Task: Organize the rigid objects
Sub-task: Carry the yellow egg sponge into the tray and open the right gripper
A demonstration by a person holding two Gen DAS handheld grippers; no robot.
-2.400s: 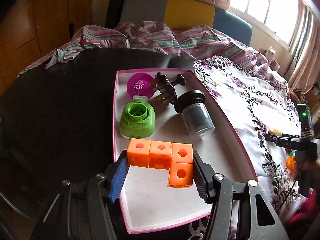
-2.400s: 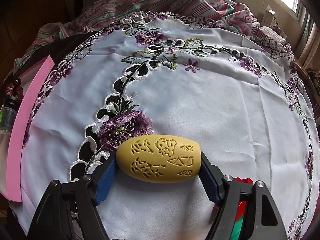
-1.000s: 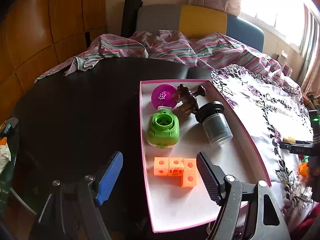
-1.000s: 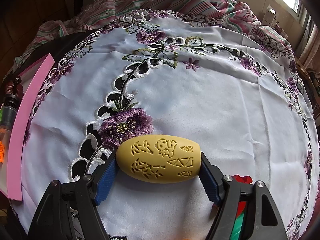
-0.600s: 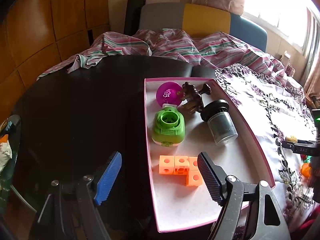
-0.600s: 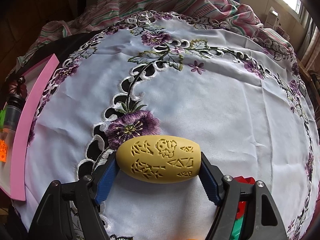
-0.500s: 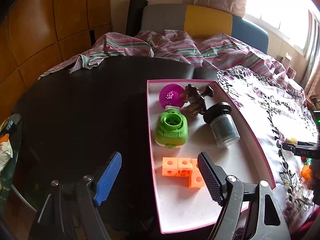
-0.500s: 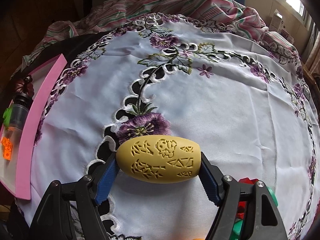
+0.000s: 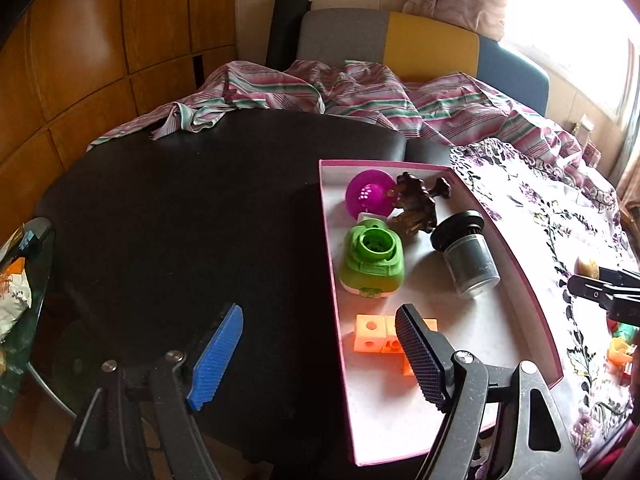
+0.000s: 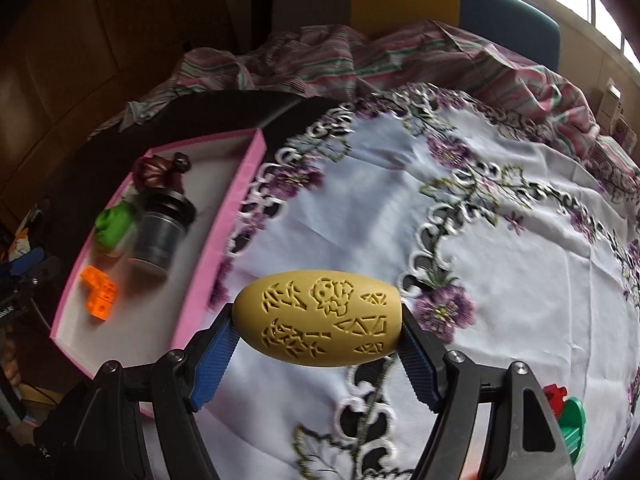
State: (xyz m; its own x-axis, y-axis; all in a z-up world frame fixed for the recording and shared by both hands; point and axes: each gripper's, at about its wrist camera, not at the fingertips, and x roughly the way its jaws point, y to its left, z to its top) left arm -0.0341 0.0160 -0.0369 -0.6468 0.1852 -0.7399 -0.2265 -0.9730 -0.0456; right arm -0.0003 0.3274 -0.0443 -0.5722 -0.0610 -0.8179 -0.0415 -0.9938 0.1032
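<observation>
The right tool (image 10: 318, 354) clamps one yellow carved egg (image 10: 318, 318) above the cloth. The left tool (image 9: 320, 354) gapes, holding nothing. The pink tray (image 9: 516, 268) holds five items, including one orange block piece (image 9: 378, 334) of perhaps four cubes.

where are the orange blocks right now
The orange blocks lie in the pink tray, near its front, just in front of the green toy; the open left gripper partly hides them.
</observation>
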